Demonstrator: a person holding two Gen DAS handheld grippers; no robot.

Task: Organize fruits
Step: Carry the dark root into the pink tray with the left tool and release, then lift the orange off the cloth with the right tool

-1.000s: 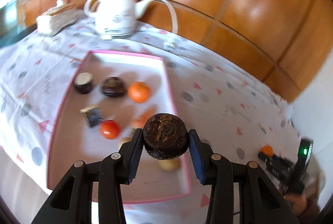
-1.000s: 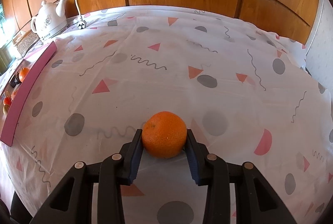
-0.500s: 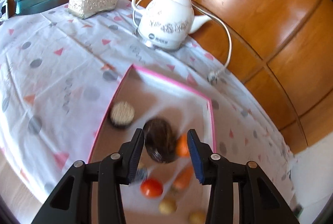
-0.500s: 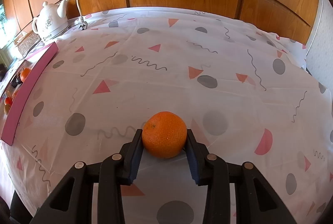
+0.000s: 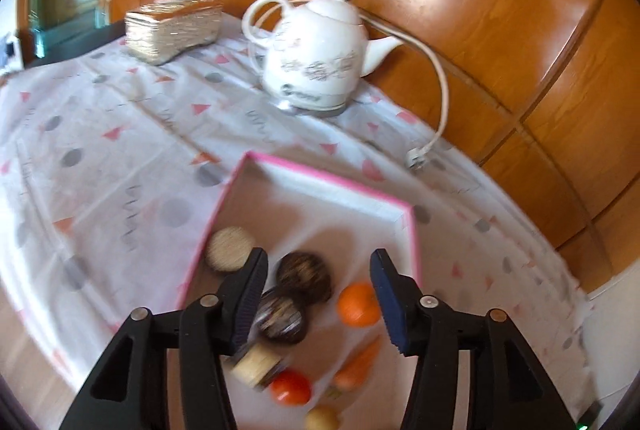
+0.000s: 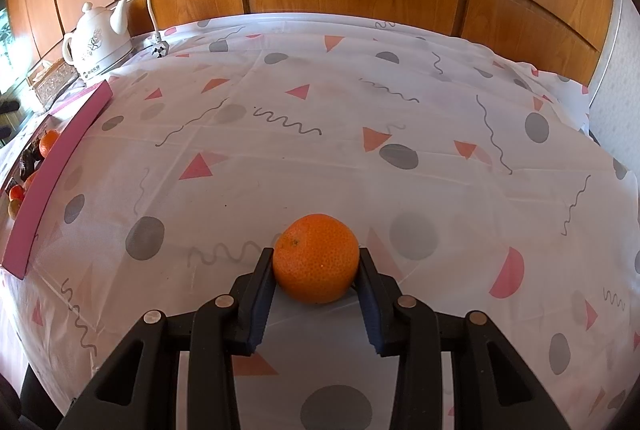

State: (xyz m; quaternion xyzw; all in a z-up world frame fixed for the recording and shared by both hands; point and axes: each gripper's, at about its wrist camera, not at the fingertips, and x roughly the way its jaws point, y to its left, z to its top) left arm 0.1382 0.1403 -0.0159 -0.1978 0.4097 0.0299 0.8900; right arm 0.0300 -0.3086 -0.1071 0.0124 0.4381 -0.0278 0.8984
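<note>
My left gripper is open above the pink-rimmed tray. Below it in the tray lie two dark round cakes, one of them by my left finger, a pale round cake, an orange, a carrot, a tomato, a cork-like piece and a yellowish fruit. My right gripper is shut on an orange just above the patterned tablecloth. The tray's pink side lies far left of it.
A white teapot with a cord and plug stands behind the tray. A silver tissue box sits at the back left. Wood panelling backs the table. The teapot also shows in the right wrist view.
My left gripper has opened and let go of the dark round cake, which now lies in the tray. It has pulled back toward the tray's far end. My right gripper has stayed still.
</note>
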